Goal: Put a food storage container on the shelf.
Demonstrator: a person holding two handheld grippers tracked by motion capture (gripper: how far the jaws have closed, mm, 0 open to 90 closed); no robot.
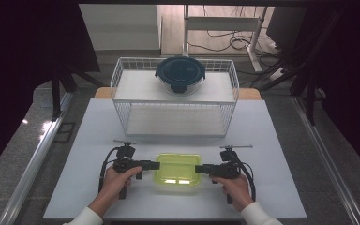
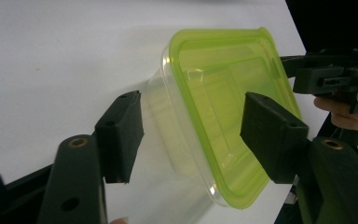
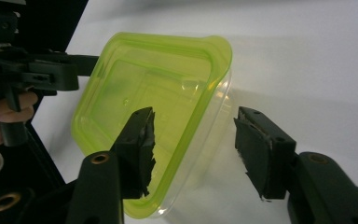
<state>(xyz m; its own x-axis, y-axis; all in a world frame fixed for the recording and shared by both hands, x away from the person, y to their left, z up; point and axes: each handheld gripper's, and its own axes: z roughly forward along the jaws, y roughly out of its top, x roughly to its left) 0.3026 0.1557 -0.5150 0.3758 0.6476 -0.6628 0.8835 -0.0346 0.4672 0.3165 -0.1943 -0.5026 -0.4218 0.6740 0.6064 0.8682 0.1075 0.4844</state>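
Resting on a white table [image 1: 272, 140], the green-lidded container [image 1: 177, 169] sits between both parted hand-held grippers.

A lab recording bay: black curtains [image 1: 28, 42], loose floor cables [image 1: 225, 42], and a white board-covered counter [image 1: 89, 140] on metal rails [image 1: 33, 164].

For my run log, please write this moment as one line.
left gripper: open, astride container's end | right gripper: open, astride opposite end | green-lidded container: on table

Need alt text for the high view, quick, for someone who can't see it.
Two hand-held grippers, left gripper and right gripper, flank a green-lidded container on a white table. Behind stands a wire rack bearing a dark-lidded round container.
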